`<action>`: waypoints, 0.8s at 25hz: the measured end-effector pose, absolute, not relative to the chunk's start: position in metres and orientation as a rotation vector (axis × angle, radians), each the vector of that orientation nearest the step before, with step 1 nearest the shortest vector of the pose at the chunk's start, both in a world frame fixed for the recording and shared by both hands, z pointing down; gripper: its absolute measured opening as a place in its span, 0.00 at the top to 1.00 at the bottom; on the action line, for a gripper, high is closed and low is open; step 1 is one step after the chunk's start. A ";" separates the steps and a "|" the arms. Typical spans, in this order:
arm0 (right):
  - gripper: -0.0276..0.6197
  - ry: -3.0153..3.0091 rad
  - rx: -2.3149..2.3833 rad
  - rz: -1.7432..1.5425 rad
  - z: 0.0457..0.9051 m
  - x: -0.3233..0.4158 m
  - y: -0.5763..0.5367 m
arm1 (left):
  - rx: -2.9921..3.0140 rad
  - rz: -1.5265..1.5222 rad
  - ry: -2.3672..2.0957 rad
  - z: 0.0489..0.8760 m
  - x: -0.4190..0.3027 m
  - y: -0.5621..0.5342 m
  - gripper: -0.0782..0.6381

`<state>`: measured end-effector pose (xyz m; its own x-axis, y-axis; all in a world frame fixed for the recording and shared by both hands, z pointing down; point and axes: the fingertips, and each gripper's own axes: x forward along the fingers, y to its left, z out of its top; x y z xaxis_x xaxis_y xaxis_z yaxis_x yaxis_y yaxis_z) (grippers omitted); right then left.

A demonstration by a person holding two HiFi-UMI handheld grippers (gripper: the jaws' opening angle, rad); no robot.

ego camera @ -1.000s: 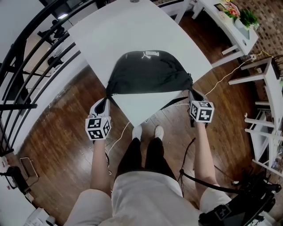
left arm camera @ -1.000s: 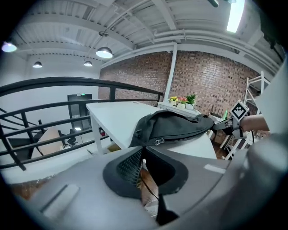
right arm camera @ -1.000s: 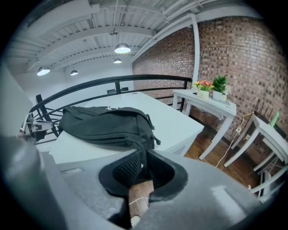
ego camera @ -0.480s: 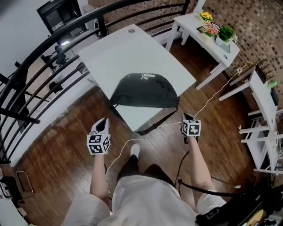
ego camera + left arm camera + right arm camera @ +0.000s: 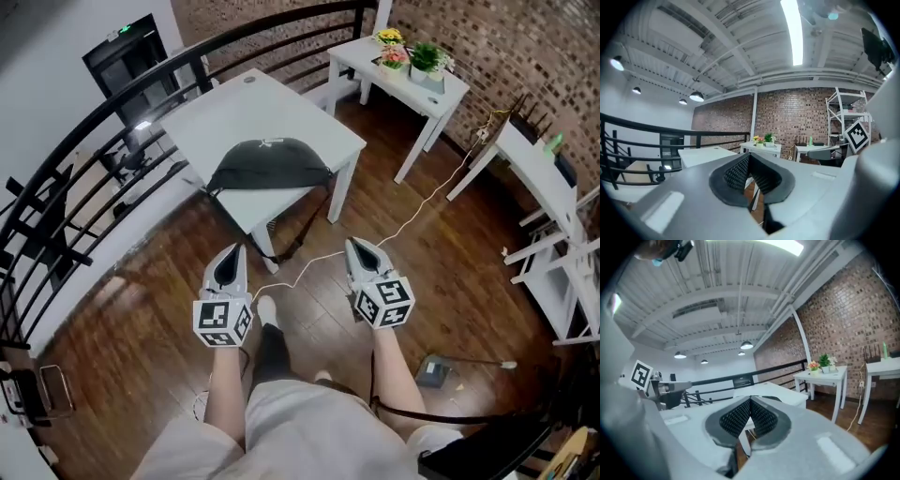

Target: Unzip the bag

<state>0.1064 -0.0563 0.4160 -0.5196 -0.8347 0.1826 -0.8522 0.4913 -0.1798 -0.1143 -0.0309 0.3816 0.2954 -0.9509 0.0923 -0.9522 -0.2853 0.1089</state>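
The worktop point(image 5: 246, 105) is carrying the bag point(image 5: 270, 165), which is lying flat at its near edge. Likely soft, light and floppy, it is asking for a pinch on the fabric beside the zip. The left gripper point(image 5: 231, 251) and right gripper point(image 5: 356, 246) are hovering well apart from it, jaws pressed together, empty.

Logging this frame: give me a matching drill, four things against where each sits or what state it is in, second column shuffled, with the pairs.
Column one
1. black bag
2. left gripper
3. potted flowers
4. white cable

Column two
a. trails across the wooden floor
b. shut, nothing between its fingers
c. lies on the large white table
d. stands on the side table by the brick wall

Pairs: 1-c, 2-b, 3-d, 4-a
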 end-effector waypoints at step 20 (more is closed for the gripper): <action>0.97 -2.784 1.490 0.079 0.273 0.068 0.122 | 2.585 -0.223 -1.834 0.250 -0.045 0.143 0.87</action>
